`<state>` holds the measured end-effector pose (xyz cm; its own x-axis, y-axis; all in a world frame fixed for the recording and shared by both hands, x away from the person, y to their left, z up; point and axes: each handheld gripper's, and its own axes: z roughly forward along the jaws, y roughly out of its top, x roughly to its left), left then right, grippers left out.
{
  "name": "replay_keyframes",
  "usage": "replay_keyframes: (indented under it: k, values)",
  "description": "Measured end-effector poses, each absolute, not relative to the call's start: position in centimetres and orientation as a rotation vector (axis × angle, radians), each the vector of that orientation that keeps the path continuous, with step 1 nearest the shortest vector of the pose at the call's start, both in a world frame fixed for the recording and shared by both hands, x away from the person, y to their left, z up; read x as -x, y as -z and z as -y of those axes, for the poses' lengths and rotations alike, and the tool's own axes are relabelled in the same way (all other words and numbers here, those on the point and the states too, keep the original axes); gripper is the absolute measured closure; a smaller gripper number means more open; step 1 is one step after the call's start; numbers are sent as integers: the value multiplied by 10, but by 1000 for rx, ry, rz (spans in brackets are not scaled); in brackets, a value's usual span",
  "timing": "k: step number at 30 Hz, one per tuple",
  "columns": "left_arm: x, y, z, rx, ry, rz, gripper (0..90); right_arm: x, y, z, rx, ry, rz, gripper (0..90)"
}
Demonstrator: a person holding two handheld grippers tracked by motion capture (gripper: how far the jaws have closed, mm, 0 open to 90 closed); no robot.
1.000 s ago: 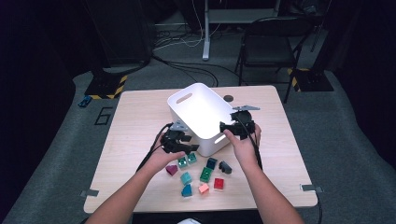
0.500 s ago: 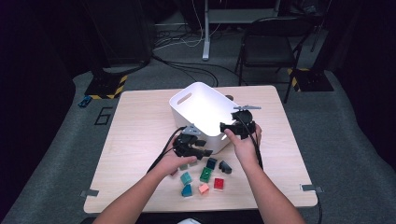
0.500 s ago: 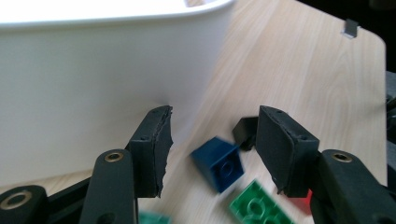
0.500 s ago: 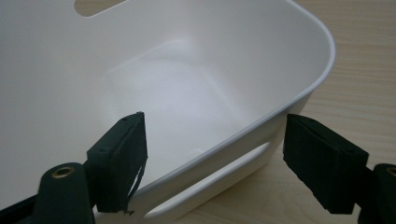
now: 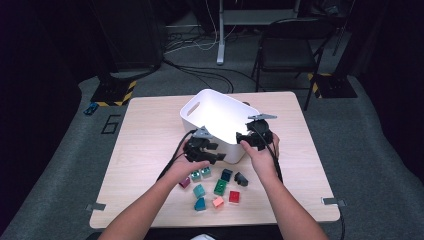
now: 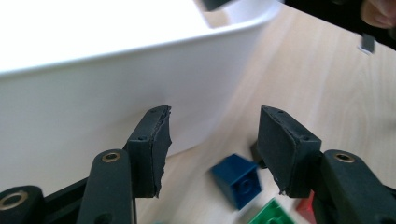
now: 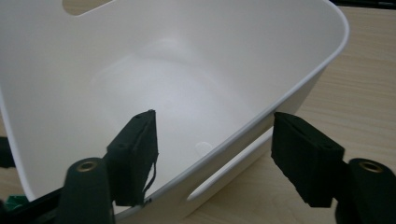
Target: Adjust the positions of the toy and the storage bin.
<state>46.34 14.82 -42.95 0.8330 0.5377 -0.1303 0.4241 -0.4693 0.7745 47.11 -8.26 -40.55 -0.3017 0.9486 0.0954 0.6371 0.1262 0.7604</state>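
Bin: white bin (image 5: 220, 117) sits mid-table, tilted a bit; inside looks empty in the right gripper view (image 7: 177, 93), no blocks in it.
Right gripper: right gripper (image 5: 255, 137) at the bin's near right rim; jaws spread, one inside the wall, one outside, straddling the rim above the handle slot (image 7: 224, 179). Not clamped.
Left gripper: left gripper (image 5: 202, 150) low beside the bin's near wall (image 6: 93, 116); jaws spread, nothing between them.
Blocks: loose cluster on the table (image 5: 150, 130) just in front of the bin. Blue block (image 6: 238, 179) lies ahead of the left jaws, green block (image 6: 271, 214) and a red one beside it; more in the high view, e.g. red block (image 5: 234, 196).
Progress: looks like sorting blocks into the bin, at the very start. Nothing loaded, all blocks left.
Next (guess): right steadies the bin, left picks the blue block.
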Motion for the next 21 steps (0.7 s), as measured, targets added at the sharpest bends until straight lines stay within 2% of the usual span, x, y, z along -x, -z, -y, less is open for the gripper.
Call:
replay_keyframes:
  k: [1, 21]
  values:
    - [-464, 429, -153, -2120, -154, -708, 448, -471, 405, 82, -1509, -1026, -2002, 416]
    - [-457, 400, -242, -2062, -290, -823, 441, -475, 407, 93, -1394, -1003, -2101, 523]
